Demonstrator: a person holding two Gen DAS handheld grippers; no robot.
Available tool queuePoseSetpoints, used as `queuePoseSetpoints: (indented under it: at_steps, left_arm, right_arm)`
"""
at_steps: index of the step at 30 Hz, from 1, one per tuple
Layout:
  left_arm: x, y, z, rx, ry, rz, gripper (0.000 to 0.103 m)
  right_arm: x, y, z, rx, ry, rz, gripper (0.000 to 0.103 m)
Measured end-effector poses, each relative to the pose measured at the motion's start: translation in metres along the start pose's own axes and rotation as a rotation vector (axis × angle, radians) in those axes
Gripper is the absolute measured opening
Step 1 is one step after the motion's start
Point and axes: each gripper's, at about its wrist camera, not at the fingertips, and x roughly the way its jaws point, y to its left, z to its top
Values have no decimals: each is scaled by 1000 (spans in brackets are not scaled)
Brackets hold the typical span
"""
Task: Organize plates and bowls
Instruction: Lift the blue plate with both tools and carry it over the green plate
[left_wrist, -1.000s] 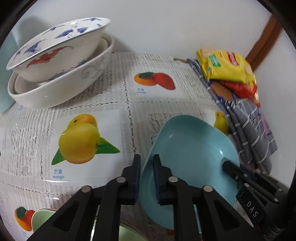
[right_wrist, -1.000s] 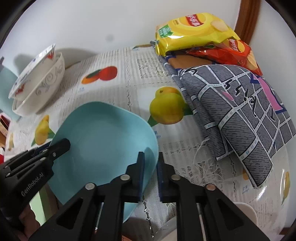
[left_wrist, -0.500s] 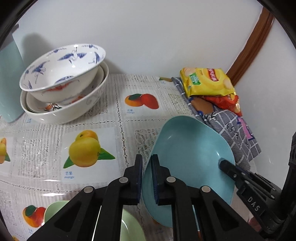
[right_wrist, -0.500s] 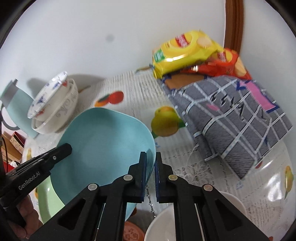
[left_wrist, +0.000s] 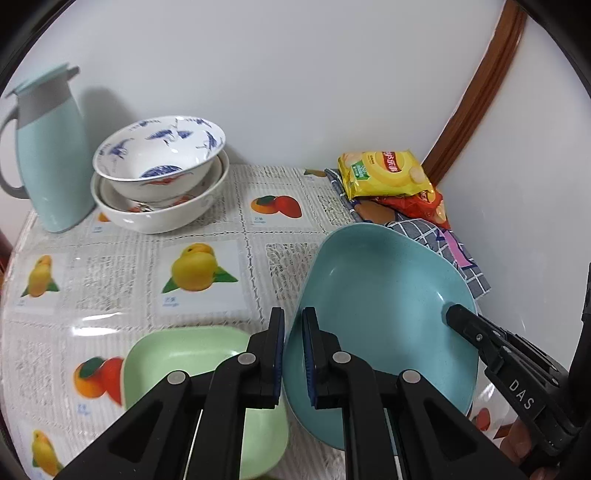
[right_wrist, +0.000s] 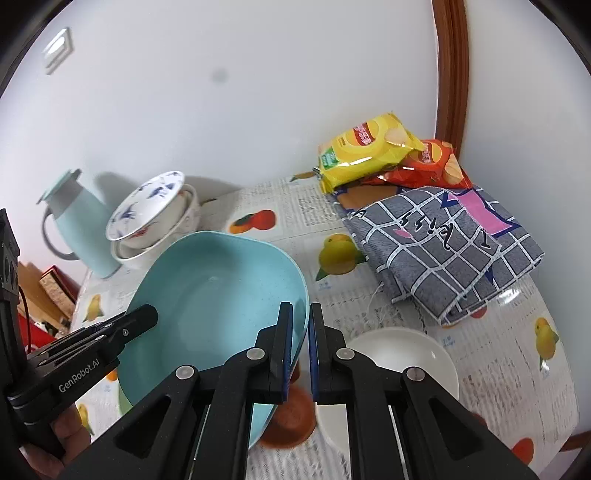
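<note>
While both hands carry it clear of the worktop (left_wrist: 110, 266), the blue plate (left_wrist: 384, 314) hangs tilted, the left gripper (left_wrist: 293, 350) clamped on its near-left rim and the right gripper (right_wrist: 301, 350) clamped on the opposite edge. Beneath lie a green plate (left_wrist: 177, 354), a white bowl (right_wrist: 406, 362) and a brown dish (right_wrist: 291, 421). Farther back stand stacked bowls (left_wrist: 159, 177), a jug (left_wrist: 51, 162), crisp packets (left_wrist: 384, 173) and a folded cloth (right_wrist: 443, 243). Since a second ago the plate has risen, uncovering the dishes.

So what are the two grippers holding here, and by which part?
Both hold the blue plate by its rim: left gripper on one edge, right gripper on the opposite edge.
</note>
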Motion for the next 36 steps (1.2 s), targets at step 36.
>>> queuePoseSetpoints:
  at_steps: [36]
  left_arm:
    - [-95, -14, -58, 14, -82, 12, 10]
  right_arm:
    - [-104, 10, -56, 19, -115, 48, 7]
